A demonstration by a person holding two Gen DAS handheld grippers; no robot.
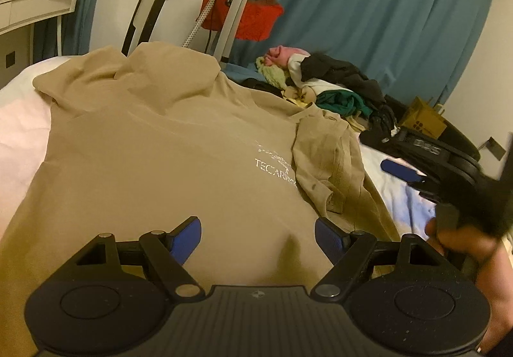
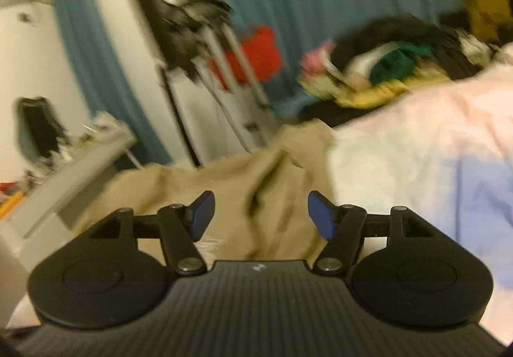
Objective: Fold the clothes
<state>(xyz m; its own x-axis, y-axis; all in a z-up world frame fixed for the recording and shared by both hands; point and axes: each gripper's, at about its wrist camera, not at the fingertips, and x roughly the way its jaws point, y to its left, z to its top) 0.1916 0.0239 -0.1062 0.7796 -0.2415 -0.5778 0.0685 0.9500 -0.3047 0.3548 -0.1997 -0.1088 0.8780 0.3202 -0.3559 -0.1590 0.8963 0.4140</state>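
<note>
Left wrist view: left claw point(image 1: 258, 236) open, empty, over tan T-shirt point(image 1: 160, 145) spread flat on the bed point(image 1: 19, 106). Soft matte knit, white chest print, long axis running away toward the clothes pile point(image 1: 336, 84); right sleeve crumpled.

Right wrist view, blurred: right claw point(image 2: 261, 214) open, nothing between pads, above rumpled shirt edge.

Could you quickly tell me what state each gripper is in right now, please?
Left gripper: open, holding nothing, above the tan shirt.
Right gripper: open, holding nothing; tan shirt lies beyond the fingers.
</note>
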